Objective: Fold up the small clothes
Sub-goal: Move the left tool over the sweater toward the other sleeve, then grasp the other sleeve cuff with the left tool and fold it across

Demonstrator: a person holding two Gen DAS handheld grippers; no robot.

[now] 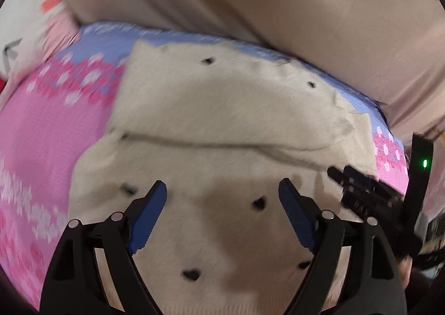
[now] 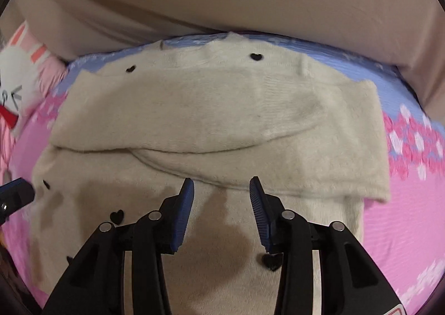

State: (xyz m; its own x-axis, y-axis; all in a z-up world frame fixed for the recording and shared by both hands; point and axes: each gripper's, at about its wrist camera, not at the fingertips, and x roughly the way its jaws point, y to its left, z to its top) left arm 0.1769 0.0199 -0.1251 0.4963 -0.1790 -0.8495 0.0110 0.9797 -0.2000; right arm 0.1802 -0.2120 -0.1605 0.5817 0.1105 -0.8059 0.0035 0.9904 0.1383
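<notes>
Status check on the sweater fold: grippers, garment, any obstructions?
Left hand-held gripper open, empty, over the cream sweater. Right hand-held gripper open, empty. Sweater flat on pink bedspread, sleeves folded across. Nothing in the way.

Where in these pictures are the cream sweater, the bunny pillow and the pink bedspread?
cream sweater (image 2: 217, 109): right wrist view, on the folded-over upper layer.
bunny pillow (image 2: 14, 84): right wrist view, on the white printed face.
pink bedspread (image 1: 41, 131): left wrist view, on bare pink cloth left of the sweater.

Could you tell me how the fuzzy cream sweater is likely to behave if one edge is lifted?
The cream sweater would probably droop: its folded layers already sag softly on the bedspread. Its fuzzy knit should grip rather than slip. It looks light and unlikely to roll.
</notes>
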